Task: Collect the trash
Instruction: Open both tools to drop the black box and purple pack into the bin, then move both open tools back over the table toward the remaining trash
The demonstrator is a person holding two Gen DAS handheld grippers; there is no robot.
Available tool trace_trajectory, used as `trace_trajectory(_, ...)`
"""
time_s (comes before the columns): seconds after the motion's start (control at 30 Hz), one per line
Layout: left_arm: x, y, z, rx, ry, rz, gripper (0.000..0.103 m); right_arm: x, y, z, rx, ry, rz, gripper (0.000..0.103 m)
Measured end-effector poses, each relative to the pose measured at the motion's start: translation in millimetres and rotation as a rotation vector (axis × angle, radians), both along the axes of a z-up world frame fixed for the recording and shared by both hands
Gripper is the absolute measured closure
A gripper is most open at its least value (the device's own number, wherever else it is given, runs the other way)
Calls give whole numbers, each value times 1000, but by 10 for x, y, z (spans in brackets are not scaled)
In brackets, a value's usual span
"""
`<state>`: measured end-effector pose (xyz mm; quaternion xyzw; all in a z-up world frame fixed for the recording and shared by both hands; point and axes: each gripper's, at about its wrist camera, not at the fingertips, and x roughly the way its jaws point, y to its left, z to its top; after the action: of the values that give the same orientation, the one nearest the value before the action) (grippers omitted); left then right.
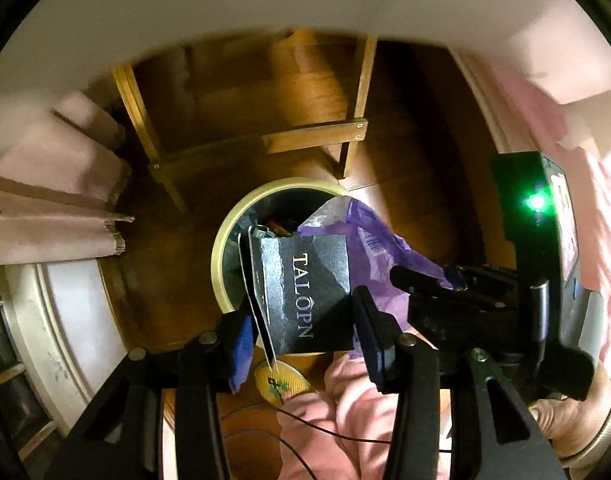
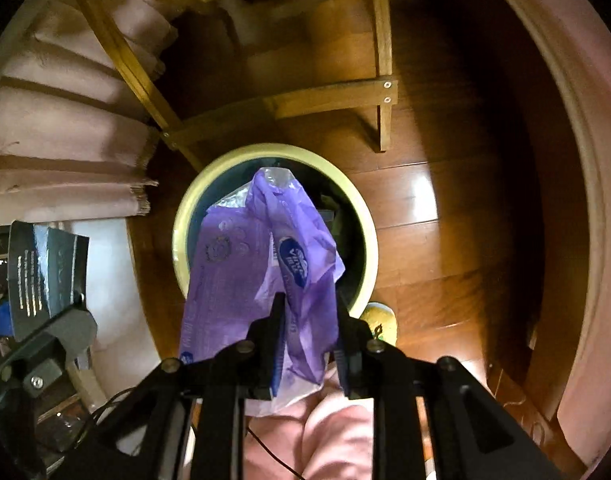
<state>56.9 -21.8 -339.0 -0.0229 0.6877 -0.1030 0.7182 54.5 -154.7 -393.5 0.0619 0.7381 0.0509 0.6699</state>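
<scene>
A round trash bin with a pale yellow rim (image 1: 221, 240) (image 2: 185, 216) stands on the wooden floor right below both grippers, with dark trash inside. My left gripper (image 1: 301, 308) points down and is shut on a black box (image 1: 305, 288) printed with silver letters, a loose flap hanging at its left side. In the right wrist view the box (image 2: 45, 268) shows at the left edge. My right gripper (image 2: 309, 304) is shut on a crumpled purple plastic wrapper (image 2: 257, 248) that dangles over the bin's mouth. The wrapper (image 1: 381, 248) also shows just right of the box.
A wooden stool frame (image 1: 313, 140) (image 2: 329, 100) stands just beyond the bin. Flattened cardboard sheets (image 1: 53, 200) (image 2: 65, 140) lean at the left. A yellow slipper (image 1: 277, 384) (image 2: 379, 316) and a person's pink trouser leg (image 1: 353, 400) are near the bin. White furniture (image 1: 73, 320) borders the left.
</scene>
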Motion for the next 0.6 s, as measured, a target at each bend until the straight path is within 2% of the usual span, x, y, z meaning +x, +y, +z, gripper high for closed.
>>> trace_trajectory(0.03, 11, -10, -40, 4, 0, 5, 55, 9, 2, -62, 6, 6, -2, 80)
trace_trajectory(0.13, 35, 12, -110, 11, -5, 24, 33, 37, -11, -145, 27, 13, -28, 75)
trace_trajectory(0.17, 60, 32, -131, 8, -6, 27, 28, 30, -6, -145, 37, 13, -36, 69)
trace_trajectory(0.27, 56, 86, -97, 13, -6, 33, 23, 8, -2, -156, 50, 10, -44, 51)
trace_trajectory(0.47, 14, 225, 101, 40, -24, 56, 17, -45, -31, 24, 67, 13, -69, 50)
trace_trajectory(0.6, -64, 282, 439, 51, -52, 59, 16, -89, -40, 334, 83, -4, -80, 50)
